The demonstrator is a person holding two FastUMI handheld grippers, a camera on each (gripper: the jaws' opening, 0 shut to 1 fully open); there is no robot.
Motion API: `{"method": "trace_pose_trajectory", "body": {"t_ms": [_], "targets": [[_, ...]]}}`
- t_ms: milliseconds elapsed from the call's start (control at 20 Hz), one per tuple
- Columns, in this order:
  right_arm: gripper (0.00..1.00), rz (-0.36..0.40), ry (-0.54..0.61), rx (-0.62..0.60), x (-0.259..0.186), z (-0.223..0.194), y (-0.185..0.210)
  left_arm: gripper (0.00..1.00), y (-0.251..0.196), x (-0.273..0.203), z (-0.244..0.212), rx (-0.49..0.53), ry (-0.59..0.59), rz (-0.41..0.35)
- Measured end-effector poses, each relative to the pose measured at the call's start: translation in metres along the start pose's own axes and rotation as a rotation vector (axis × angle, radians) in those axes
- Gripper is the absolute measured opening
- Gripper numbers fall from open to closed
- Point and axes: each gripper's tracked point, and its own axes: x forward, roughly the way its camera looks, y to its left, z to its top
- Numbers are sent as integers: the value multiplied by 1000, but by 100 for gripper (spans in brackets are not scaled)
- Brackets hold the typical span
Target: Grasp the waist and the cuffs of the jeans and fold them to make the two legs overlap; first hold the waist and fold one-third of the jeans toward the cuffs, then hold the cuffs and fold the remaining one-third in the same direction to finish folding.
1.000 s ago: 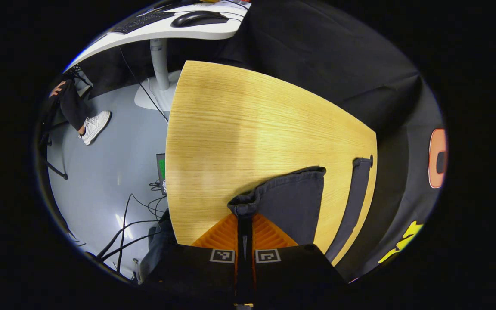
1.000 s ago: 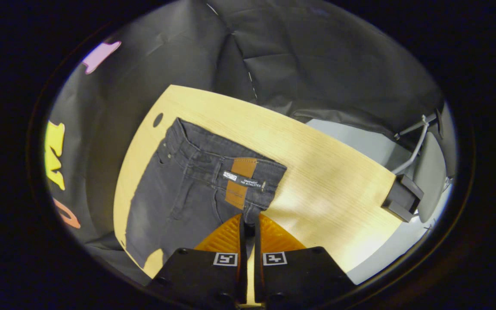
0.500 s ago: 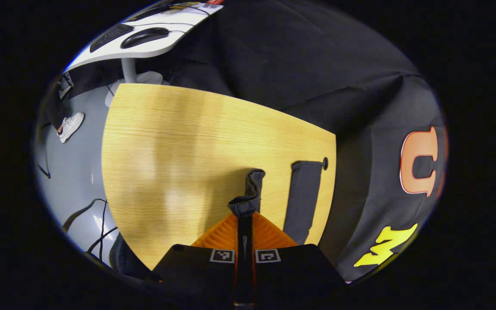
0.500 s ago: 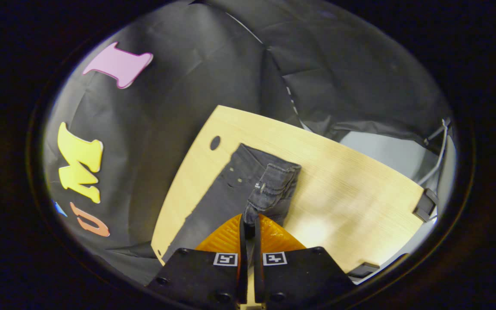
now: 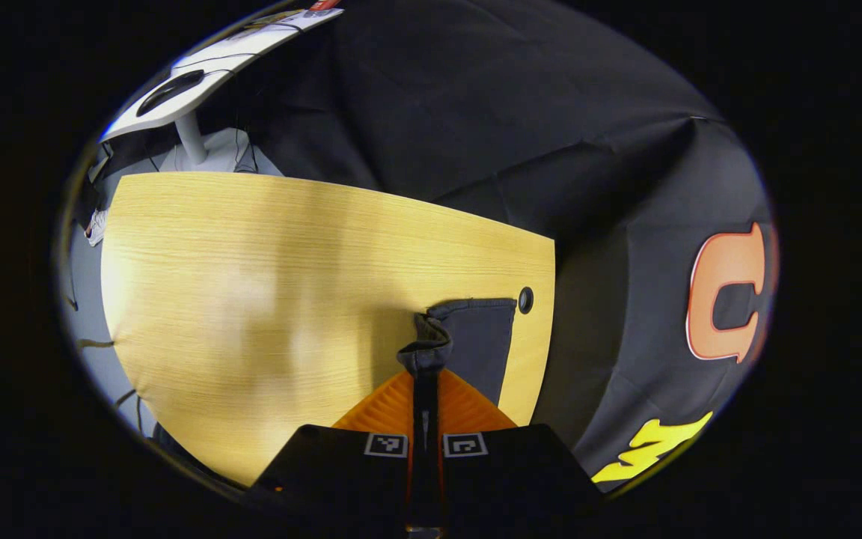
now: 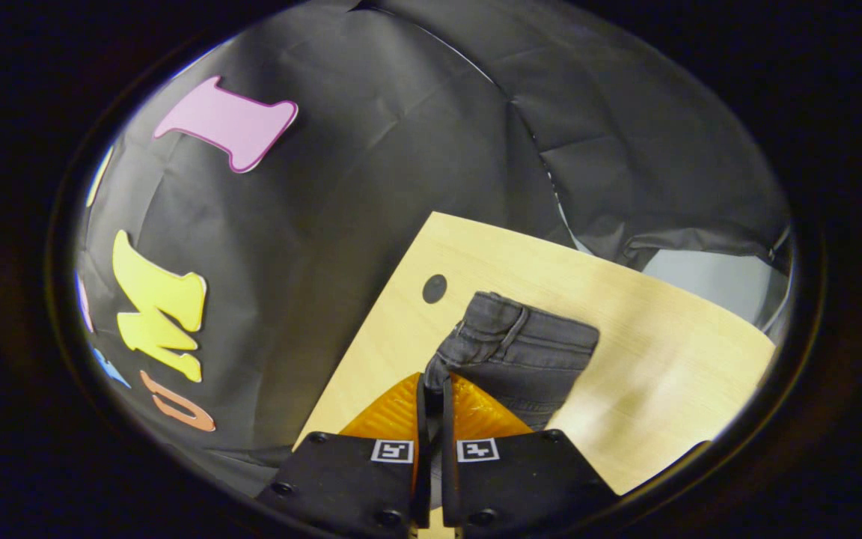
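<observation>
Left gripper view shows the left gripper (image 5: pixel 425 374) pinching the jeans cuff (image 5: pixel 476 337) at lower centre (over the wooden table (image 5: pixel 266 299)), while the right gripper (image 6: pixel 433 389) clamps the waistband (image 6: pixel 513 344).

Open worktop to one side, cloth wall close on the other

In the left gripper view we see the pale wooden worktop (image 5: pixel 266 299) lying bare and wide to the left of the dark grey denim jeans (image 5: pixel 476 340), room enough for tongs to pass; on the right the jeans lie near the edge, just beside a small round black hole (image 5: pixel 526 299) in the board, and the black cloth booth wall (image 5: pixel 476 112) hangs right behind. In the right gripper view we see bare board (image 6: pixel 670 374) to the right of the folded waist (image 6: pixel 521 352).
</observation>
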Motion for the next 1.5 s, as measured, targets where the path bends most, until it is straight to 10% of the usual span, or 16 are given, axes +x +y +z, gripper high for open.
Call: {"method": "trace_pose_trajectory", "body": {"t_ms": [500, 1250, 1350, 1500], "targets": [[11, 27, -24, 14, 82, 16, 18, 4, -91, 94, -3, 109, -8, 52], [2, -66, -39, -60, 156, 10, 13, 4, -93, 182, -7, 230, -14, 145], [12, -42, -37, -83, 161, 3, 22, 24, -111, 187, -13, 272, -23, 73], [100, -39, -32, -181, 160, -2, 38, 80, -127, 184, -19, 386, -71, 6]]}}
